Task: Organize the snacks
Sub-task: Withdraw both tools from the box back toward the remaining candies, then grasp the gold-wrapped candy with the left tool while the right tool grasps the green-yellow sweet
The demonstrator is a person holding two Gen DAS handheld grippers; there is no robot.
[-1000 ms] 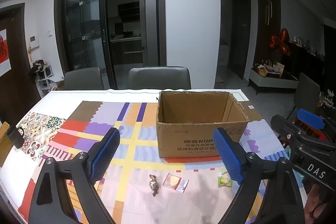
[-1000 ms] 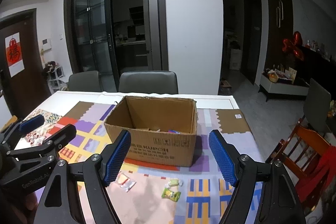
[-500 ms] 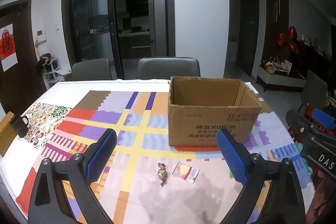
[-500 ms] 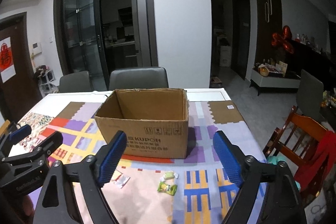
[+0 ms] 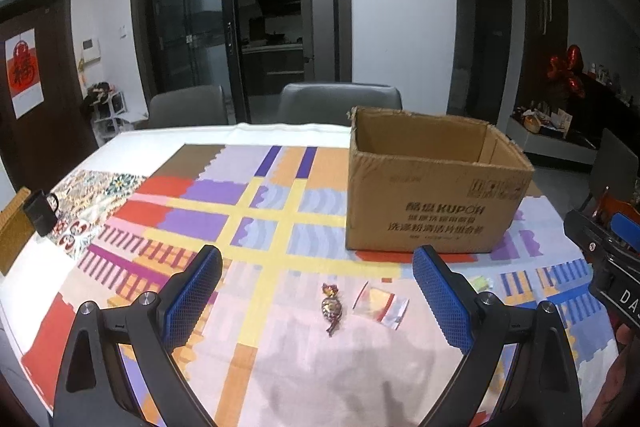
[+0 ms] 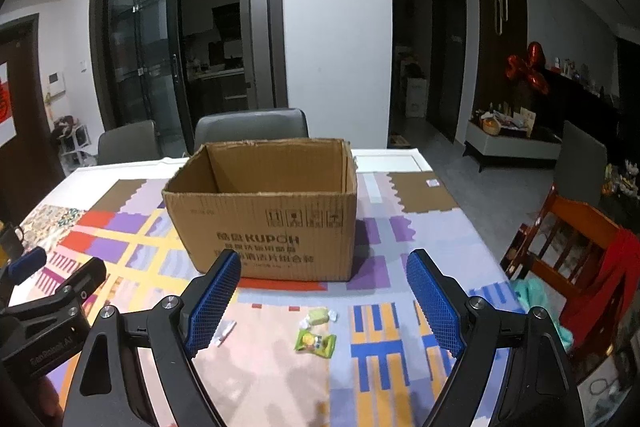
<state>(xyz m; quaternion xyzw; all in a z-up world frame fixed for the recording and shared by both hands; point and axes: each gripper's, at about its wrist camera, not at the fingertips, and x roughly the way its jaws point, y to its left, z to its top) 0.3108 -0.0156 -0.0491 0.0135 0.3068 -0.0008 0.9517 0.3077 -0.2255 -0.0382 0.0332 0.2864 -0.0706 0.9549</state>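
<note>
An open cardboard box [image 5: 432, 187] stands on the patterned tablecloth; it also shows in the right wrist view [image 6: 268, 211]. In front of it lie a twisted foil candy [image 5: 332, 307], a clear packet with yellow contents [image 5: 380, 305], a green packet [image 6: 315, 342] and a small pale green candy [image 6: 318, 315]. My left gripper [image 5: 318, 297] is open and empty above the foil candy and clear packet. My right gripper [image 6: 324, 299] is open and empty above the green snacks. What is inside the box is hidden.
A black mug [image 5: 40, 213] and a wooden item [image 5: 12, 227] sit at the table's left edge. Grey chairs [image 5: 340, 103] stand behind the table. A wooden chair with red cloth [image 6: 580, 251] stands to the right.
Both grippers have dropped lower and nearer the table; the box's inside floor has gone out of sight. Both stayed open. The snacks have not moved.
</note>
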